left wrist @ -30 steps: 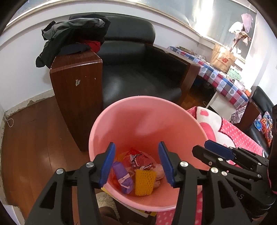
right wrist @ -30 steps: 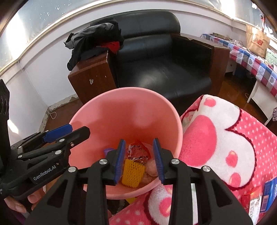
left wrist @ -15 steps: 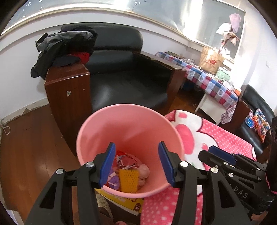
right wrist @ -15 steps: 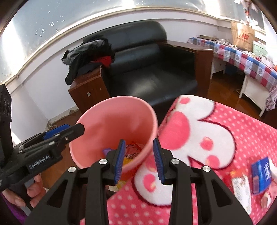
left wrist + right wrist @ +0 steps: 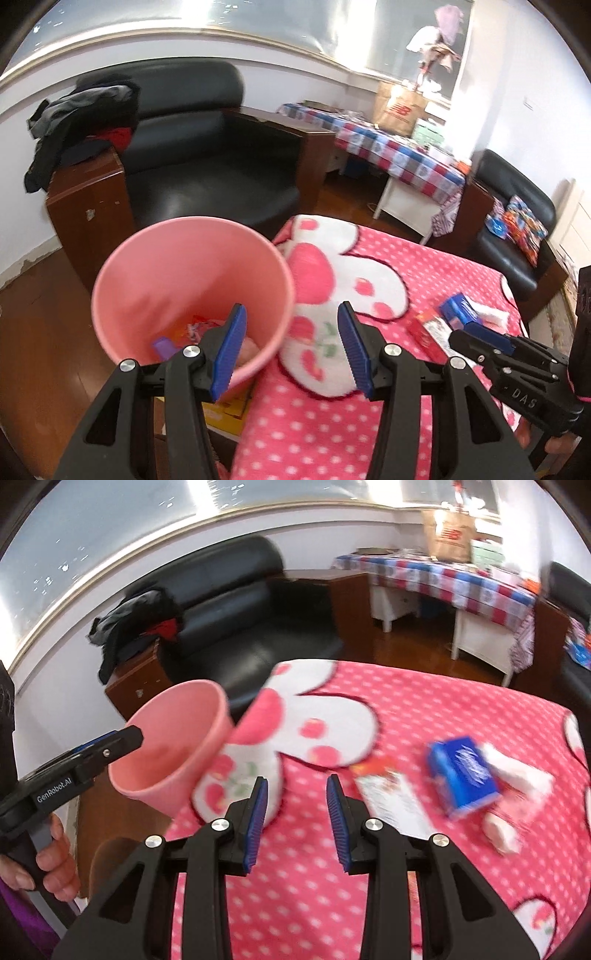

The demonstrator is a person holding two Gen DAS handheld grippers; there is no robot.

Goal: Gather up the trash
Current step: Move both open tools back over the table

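A pink bin [image 5: 192, 280] stands at the left edge of a pink dotted blanket [image 5: 424, 266], with wrappers and a purple scrap at its bottom. My left gripper [image 5: 291, 314] hangs open over the bin's right rim, nothing between its fingers. My right gripper [image 5: 296, 781] is open and empty above the blanket [image 5: 424, 709], and its tip [image 5: 480, 334] also shows in the left wrist view. To its right lie a red-and-white wrapper [image 5: 384, 790], a blue tissue pack [image 5: 461, 775], a white crumpled tissue [image 5: 517, 775] and a small pale lump [image 5: 502, 834].
A black armchair [image 5: 207, 155] stands behind the bin, with a wooden side cabinet [image 5: 88, 199] heaped with clothes. Farther right are a table under a checked cloth [image 5: 399, 155] and a second black chair [image 5: 517, 221]. A yellow box [image 5: 225, 410] lies under the bin on the wooden floor.
Both grippers have swung right, from over the bin's mouth to over the blanket. The bin slid left in both views, and the blue pack, wrapper and tissue came into sight.
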